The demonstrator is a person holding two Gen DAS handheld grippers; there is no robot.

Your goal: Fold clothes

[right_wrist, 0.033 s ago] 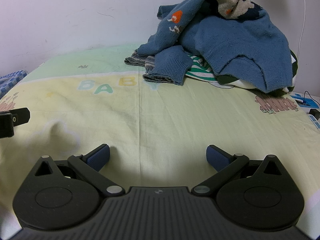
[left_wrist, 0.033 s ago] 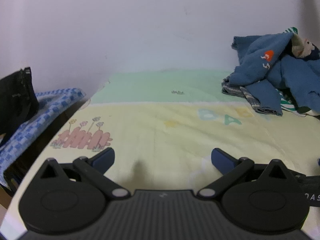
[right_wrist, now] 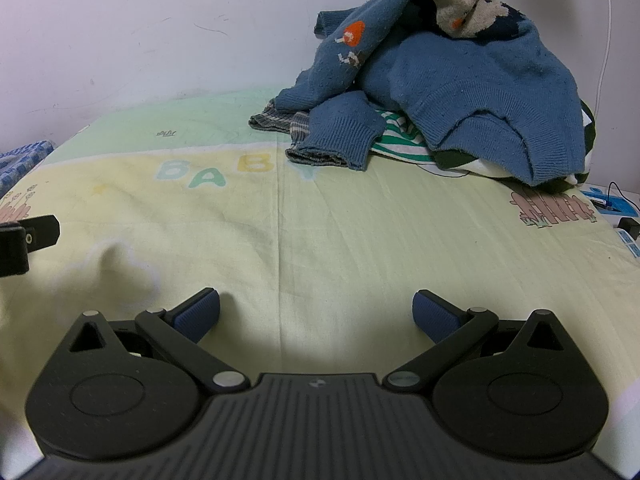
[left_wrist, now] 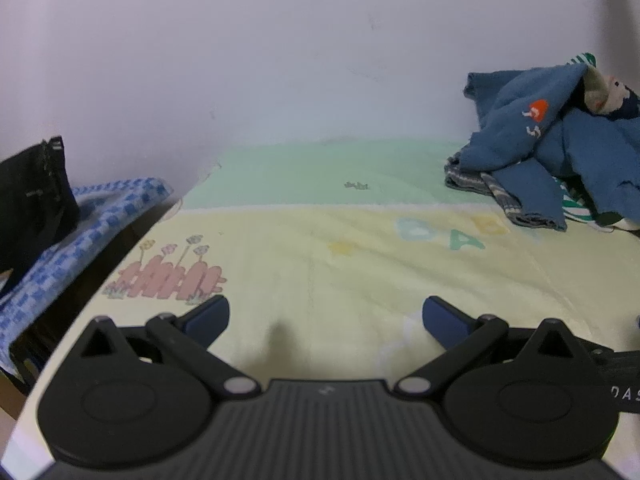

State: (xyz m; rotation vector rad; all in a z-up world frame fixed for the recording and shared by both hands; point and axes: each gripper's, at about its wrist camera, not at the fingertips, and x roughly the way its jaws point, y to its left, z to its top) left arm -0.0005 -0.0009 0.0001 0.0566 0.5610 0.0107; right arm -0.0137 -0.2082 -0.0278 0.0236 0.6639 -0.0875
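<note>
facing along the left wrist view, the left black two-finger gripper with blue pads (left_wrist: 326, 314) hovers low over the pale yellow and green printed baby sheet (left_wrist: 320, 248), its jaws spread wide with nothing between them. the heap of unfolded clothes (left_wrist: 560, 160) sits far right against the white wall (left_wrist: 280, 60), well apart from this gripper. at far left a blue-and-white checked cloth (left_wrist: 80, 224) drapes off the sheet's edge beside a black bag (left_wrist: 32, 188).

right wrist view — the right black two-finger gripper with blue pads (right_wrist: 316, 314) is likewise spread and empty, low over the sheet. ahead of it the heap shows a blue knitted sweater with ribbed cuffs and an orange motif (right_wrist: 460, 80) lying crumpled on top of a green-and-white striped garment (right_wrist: 400, 140) and a grey striped cloth (right_wrist: 276, 118); no piece here lies folded. a thin white cable (right_wrist: 606, 40) runs down the wall behind the heap, and small blue boxes with a charger (right_wrist: 608, 204) lie just beside it at right.

risks, as judged: the sweater's sleeve overlaps the garments beneath, so a pinch taken too deep would likely drag two pieces out together. a pull toward the right could sweep the boxes or snag the cable. the loose knit may stretch or slip from a shallow pinch — and the sheet itself could bunch if the pads press into it.
</note>
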